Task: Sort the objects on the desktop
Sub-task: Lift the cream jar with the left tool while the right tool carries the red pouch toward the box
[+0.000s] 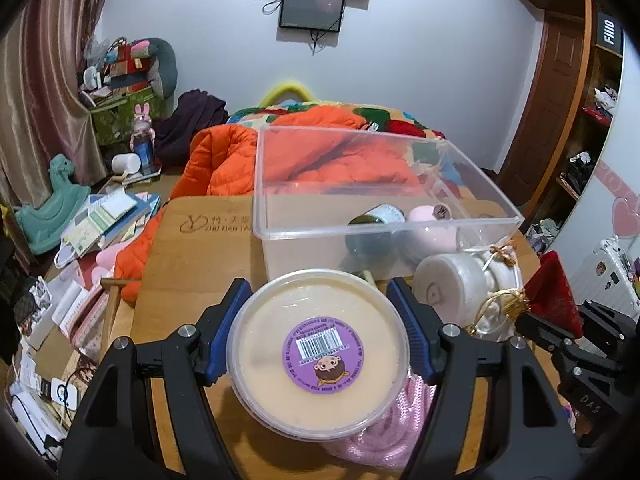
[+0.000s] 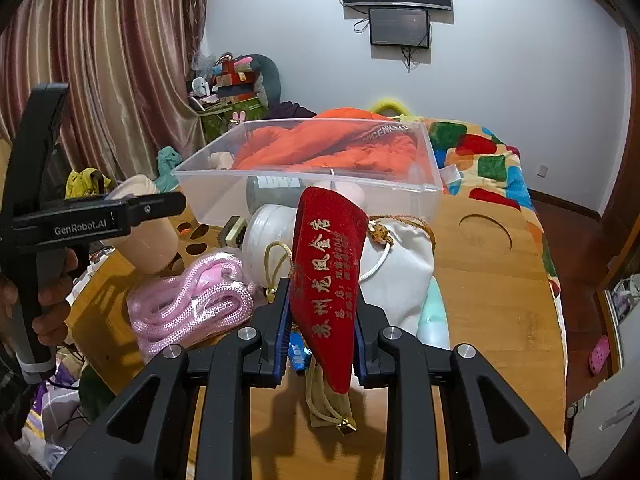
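Tub nearest, pinched at rim by left gripper fingers, held level, likely so contents don't shift. Right gripper fingers clamp red pouch upright, clear of bench. Bin just ahead: probable drop target.

A round cream tub with a purple barcode sticker is being gripped between the blue pads of the left gripper, above a pink rope. Beyond it, a clear bin is being occupied by what appears to be a dark bottle and a pink item.
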Demonstrator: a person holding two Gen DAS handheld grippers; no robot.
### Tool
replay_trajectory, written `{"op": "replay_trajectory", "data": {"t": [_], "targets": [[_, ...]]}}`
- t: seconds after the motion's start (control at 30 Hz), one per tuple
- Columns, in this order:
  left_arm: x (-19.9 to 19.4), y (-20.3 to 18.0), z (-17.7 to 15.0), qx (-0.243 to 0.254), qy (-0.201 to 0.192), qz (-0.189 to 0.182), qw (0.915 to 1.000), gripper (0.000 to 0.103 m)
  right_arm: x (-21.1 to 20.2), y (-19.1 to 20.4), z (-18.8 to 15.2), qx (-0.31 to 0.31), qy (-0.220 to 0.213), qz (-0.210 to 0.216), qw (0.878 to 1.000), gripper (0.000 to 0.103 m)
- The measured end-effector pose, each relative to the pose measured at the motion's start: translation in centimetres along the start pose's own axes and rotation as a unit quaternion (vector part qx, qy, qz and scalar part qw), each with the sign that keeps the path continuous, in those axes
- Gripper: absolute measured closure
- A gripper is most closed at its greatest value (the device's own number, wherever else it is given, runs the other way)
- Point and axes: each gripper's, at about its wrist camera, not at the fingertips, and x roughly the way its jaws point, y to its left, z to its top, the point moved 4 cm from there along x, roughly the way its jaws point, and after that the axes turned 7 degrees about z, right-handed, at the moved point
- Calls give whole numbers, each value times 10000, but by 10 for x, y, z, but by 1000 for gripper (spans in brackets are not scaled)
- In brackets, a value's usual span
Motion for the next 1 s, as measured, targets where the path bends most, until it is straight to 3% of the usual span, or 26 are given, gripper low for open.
{"op": "replay_trajectory", "data": {"t": [0.37,0.6,1.0], "targets": [[-17,-6,22,161,-211,-7,9996,34,-1,5,17,-176,-82,-38,9998,80],[-21,-8,42,283,-334,114,9990,34,3,1,43,-279,-167,-50,9995,80],[-14,-6,76,272,-367,-29,9990,34,15,0,92,-610,-293,-79,9977,81]]}}
